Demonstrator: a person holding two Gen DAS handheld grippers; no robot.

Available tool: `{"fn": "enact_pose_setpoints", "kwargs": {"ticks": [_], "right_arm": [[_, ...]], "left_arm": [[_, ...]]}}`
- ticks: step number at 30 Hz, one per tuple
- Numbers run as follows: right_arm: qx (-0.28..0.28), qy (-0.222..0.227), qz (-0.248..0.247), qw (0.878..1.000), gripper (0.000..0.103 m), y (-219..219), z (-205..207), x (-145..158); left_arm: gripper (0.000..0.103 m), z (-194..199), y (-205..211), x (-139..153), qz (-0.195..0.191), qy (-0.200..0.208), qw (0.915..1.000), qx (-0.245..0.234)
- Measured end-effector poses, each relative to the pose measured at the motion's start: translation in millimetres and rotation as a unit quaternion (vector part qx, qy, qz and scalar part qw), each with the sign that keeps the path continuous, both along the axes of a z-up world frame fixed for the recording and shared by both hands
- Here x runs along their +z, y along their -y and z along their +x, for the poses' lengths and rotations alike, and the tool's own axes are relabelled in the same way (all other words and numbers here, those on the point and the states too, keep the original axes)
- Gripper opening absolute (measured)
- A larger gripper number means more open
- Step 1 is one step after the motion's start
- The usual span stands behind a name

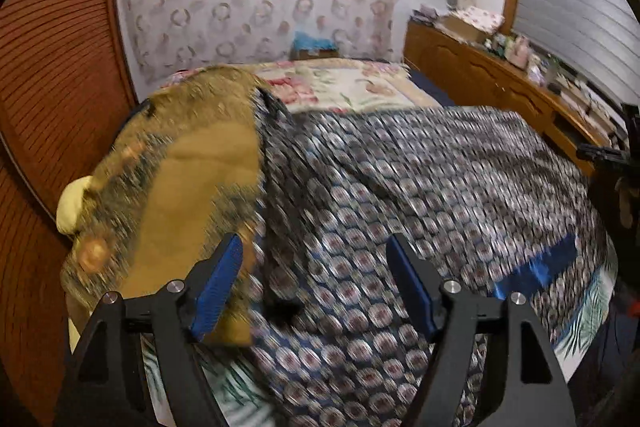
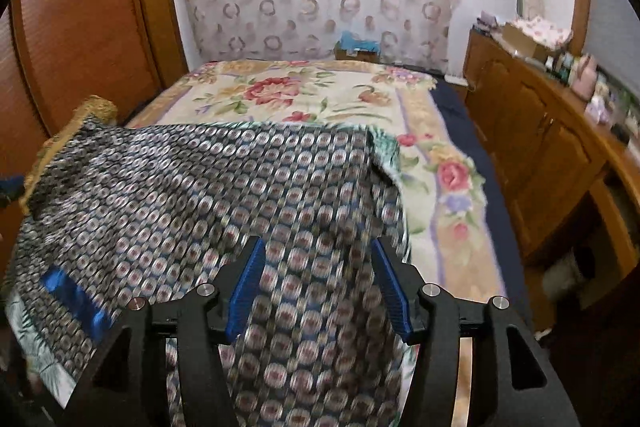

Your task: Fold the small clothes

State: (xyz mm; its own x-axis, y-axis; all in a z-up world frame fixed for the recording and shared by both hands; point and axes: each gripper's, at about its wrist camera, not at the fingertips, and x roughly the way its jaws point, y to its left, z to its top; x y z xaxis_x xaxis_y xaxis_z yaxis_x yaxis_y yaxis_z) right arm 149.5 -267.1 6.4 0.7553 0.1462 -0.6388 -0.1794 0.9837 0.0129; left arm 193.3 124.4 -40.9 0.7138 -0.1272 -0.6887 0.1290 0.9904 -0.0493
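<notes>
Two grippers here, both with black frames and ribbed blue pads, and both standing apart with nothing pinched between them. The left gripper hangs over the patterned garment, and its blue pads sit clear of the cloth as far as I can tell, though the frame is pretty smeared. Same deal with the right gripper: jaws spread, fabric showing in the gap beneath, no pinch on it.

The garment is the landmark, so everything is relative to that. It's a thin, slippery-looking fabric printed with rows of small round medallions on a dark ground, spread loosely over the bed with soft ridges and a drooping near edge. A shiny blue satin strip sits on it near the edge closest to the cameras. Under it lies a plush floral blanket, cream with red roses, reaching past the garment's far edge. Off the garment's left side is a mustard-brown printed cloth, heaped and rumpled, with a pale yellow rounded lump just beyond. Right of the garment runs a wooden cabinet with carved panel doors.
</notes>
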Motion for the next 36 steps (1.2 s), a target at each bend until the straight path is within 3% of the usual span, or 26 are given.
{"fn": "enact_pose_setpoints", "kwargs": {"ticks": [8, 13, 18, 21, 22, 23, 25, 30, 35, 36], "right_arm": [[-0.017, -0.033, 0.037, 0.999, 0.059, 28.2, -30.5, -19.1], [-0.044, -0.051, 0.043, 0.997, 0.063, 43.8, -35.8, -27.9], [-0.087, -0.033, 0.047, 0.995, 0.063, 57.7, -32.8, -23.0], [-0.081, -0.026, 0.061, 0.995, 0.062, 62.2, -30.2, -15.0], [-0.078, -0.027, 0.058, 0.995, 0.061, 60.0, -27.3, -15.3], [-0.076, -0.027, 0.051, 0.995, 0.052, 58.1, -25.0, -14.0], [-0.075, -0.032, 0.040, 0.996, 0.049, 54.0, -17.6, -15.5], [-0.066, -0.052, 0.051, 0.995, 0.006, 45.3, 1.2, -28.7], [-0.043, -0.047, 0.042, 0.997, 0.006, 34.9, -1.4, -29.6], [-0.045, -0.047, 0.038, 0.997, 0.006, 35.8, -1.5, -30.1]], "left_arm": [[0.075, -19.1, 35.6, -18.3, 0.000, -0.006, 0.9999, -0.009], [0.075, -14.9, 48.3, -36.7, -0.001, -0.032, 0.9993, -0.017], [0.075, -7.3, 54.2, -57.3, 0.009, -0.064, 0.9978, -0.014], [0.076, -7.0, 57.6, -61.0, 0.029, -0.060, 0.9977, -0.015], [0.076, -7.1, 57.8, -61.0, 0.030, -0.059, 0.9977, -0.015], [0.077, -7.0, 56.9, -61.4, 0.029, -0.060, 0.9977, -0.014], [0.079, -6.3, 55.1, -62.4, 0.025, -0.061, 0.9977, -0.012], [0.080, -6.2, 54.1, -62.1, 0.026, -0.062, 0.9977, -0.012], [0.081, -6.9, 54.4, -62.2, 0.027, -0.062, 0.9977, -0.011], [0.086, -5.9, 54.4, -62.7, 0.030, -0.063, 0.9975, -0.006]]}}
